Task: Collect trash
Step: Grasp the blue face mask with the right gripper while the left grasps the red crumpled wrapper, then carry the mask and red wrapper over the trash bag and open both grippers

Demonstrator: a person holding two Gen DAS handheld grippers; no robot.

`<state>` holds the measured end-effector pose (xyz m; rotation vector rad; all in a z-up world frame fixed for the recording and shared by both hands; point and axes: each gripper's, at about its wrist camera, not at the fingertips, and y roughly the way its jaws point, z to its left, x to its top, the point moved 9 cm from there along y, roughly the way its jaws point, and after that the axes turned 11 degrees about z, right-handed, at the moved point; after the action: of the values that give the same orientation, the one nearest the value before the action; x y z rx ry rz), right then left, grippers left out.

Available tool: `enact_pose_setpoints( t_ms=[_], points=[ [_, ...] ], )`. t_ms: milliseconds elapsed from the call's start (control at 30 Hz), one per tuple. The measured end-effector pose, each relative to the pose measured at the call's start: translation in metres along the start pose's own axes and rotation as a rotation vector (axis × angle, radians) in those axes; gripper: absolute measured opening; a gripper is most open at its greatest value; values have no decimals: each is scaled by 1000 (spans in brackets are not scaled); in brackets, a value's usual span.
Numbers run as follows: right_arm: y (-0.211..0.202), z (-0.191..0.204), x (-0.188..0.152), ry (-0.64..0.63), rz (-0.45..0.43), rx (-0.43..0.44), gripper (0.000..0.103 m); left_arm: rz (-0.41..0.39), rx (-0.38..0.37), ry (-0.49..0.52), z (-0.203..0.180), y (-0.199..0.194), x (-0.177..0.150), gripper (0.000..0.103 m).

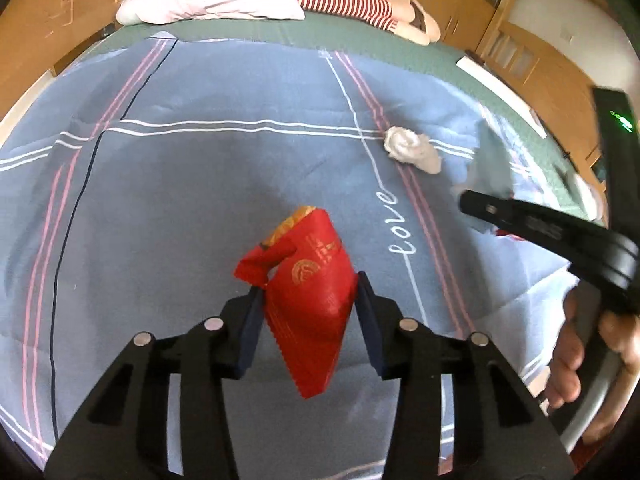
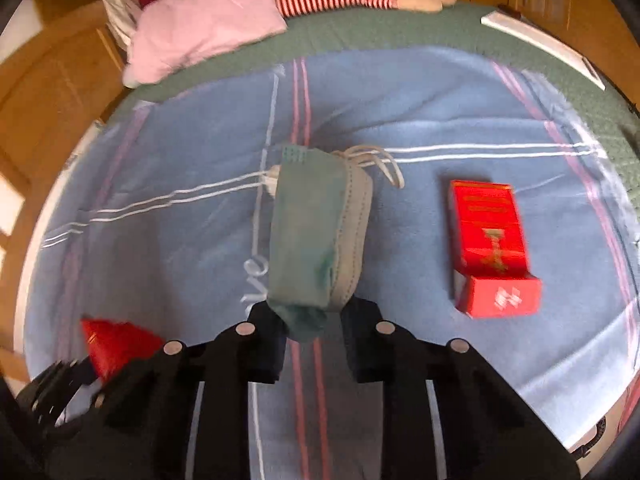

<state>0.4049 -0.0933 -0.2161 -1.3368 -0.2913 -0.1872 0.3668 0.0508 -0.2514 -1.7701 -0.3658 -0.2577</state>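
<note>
Left gripper point(image 1: 310, 312): clamped on a red wrapper point(image 1: 310, 300), lower centre of its view.
Right gripper point(image 2: 312, 336): pinching a folded green face mask point(image 2: 316, 232), centre frame.
Crumpled tissue point(image 1: 412, 150): on the blue bedspread point(image 1: 200, 184), upper right.
Red box point(image 2: 492, 248): right side, on the bedspread.

Box point(image 2: 493, 248) lay on blanket point(image 2: 440, 100), right of mask point(image 2: 316, 232). Tissue wad point(image 1: 412, 150) sat behind wrapper point(image 1: 308, 292), toward far edge w/ pillow point(image 2: 208, 32).

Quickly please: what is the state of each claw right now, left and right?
Left claw: closed on the red wrapper.
Right claw: closed on the green face mask.
</note>
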Motion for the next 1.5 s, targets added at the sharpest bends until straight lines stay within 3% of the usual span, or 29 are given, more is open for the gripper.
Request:
enact_pose_setpoints(
  t_ms=[200,333,433,633,967,1200,1233,1267,1300,1333,1500],
  points=[
    [-67,2,-20,-3,-74,90,24,-146,-112,-46,1,-59,-8,42],
    [-108,5,-36,-44,-138,103,24,-281,-53,-27,2,-119,-14,42],
    [-135,7,-51,-75,-175,107,24,-348,16,-10,-4,-156,-24,42],
    [-179,12,-80,-126,-238,123,24,-457,65,51,-29,-214,-48,42],
    [-233,1,-136,-235,-293,81,24,-509,28,131,-67,-253,-82,42],
    [-228,-15,-189,-346,-164,57,25,-508,20,171,-85,-257,-94,43],
    [-226,-16,-195,-362,-145,54,32,-501,13,174,-87,-255,-95,43],
    [-225,-17,-201,-378,-136,45,51,-496,8,177,-88,-253,-95,43],
    [-227,-21,-204,-383,-146,31,62,-490,3,182,-91,-251,-96,43],
    [-232,-24,-205,-371,-170,25,80,-484,-1,187,-93,-249,-97,43],
    [-259,-48,-189,-184,-279,180,83,-392,-88,233,-111,-225,-107,43]
  ],
)
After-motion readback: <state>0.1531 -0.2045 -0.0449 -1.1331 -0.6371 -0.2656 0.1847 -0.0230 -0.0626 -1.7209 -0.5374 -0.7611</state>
